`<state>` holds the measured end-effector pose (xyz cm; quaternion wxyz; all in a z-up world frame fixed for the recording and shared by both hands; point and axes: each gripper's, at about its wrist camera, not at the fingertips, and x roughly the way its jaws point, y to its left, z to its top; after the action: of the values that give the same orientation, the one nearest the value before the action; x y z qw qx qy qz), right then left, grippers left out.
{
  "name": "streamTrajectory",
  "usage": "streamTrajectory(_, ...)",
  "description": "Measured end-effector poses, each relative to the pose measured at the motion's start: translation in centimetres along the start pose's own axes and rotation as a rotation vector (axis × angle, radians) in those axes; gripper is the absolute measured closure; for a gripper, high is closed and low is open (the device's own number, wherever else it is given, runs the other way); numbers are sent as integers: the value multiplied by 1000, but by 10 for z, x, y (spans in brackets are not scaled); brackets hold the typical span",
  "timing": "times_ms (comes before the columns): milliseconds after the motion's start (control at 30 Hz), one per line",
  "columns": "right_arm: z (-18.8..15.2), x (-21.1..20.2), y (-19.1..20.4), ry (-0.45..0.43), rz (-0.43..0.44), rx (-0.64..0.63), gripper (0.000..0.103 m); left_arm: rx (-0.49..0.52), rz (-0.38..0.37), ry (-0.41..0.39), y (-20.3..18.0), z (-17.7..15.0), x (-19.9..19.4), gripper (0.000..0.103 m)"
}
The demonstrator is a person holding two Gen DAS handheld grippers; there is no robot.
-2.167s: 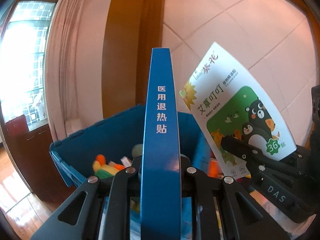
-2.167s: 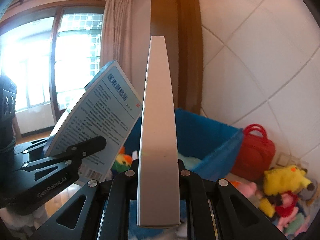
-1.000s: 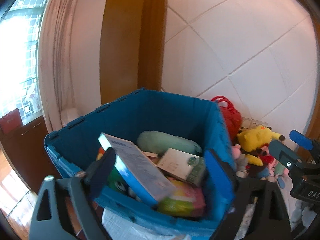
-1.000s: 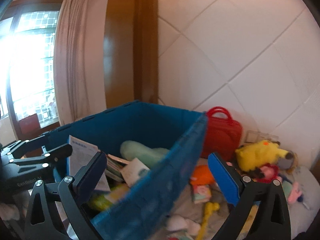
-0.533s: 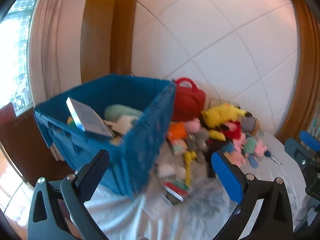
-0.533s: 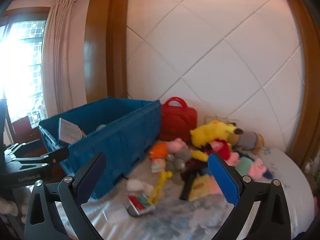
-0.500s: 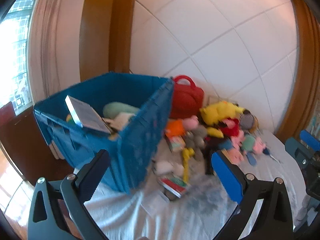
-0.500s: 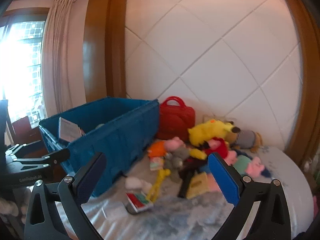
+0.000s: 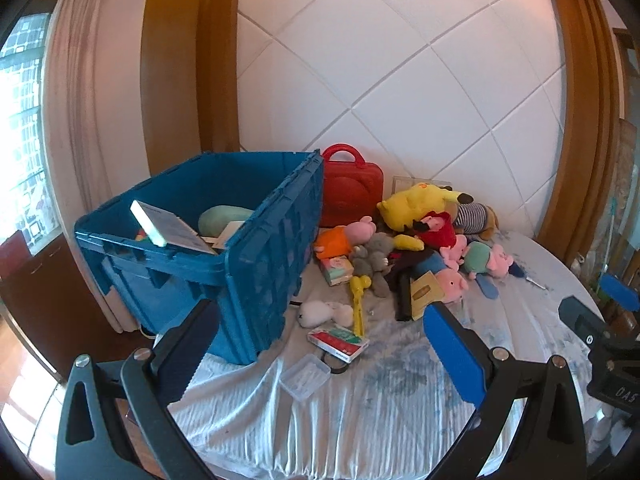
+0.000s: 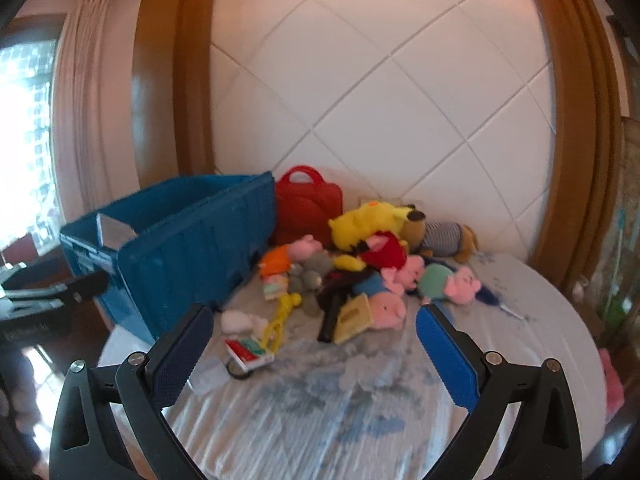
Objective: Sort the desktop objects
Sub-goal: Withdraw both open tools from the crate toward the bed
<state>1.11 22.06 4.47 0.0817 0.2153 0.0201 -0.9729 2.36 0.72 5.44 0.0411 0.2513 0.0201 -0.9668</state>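
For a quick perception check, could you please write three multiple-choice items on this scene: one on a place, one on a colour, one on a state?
1. Where does the red bag stand?
A. inside the bin
B. behind the bin's right wall, by the white wall
C. on the floor

2. What colour is the bin?
A. blue
B. green
C. grey

3. How is the left gripper?
A. shut on a box
B. shut, empty
C. open, empty

Answers: 1 B, the bag sits outside the bin against the wall; 2 A, its walls are blue; 3 C, the fingers stand wide apart with nothing between.
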Motion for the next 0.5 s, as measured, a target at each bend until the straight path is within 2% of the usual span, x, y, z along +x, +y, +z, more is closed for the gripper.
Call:
streamTrajectory(367, -5, -24, 21, -8, -33, 8, 0, 14, -56, -15, 12, -10, -21, 0)
streamTrajectory(500, -7, -26, 27, -4, -31, 7, 0, 14, -54, -13, 18, -15, -25, 0)
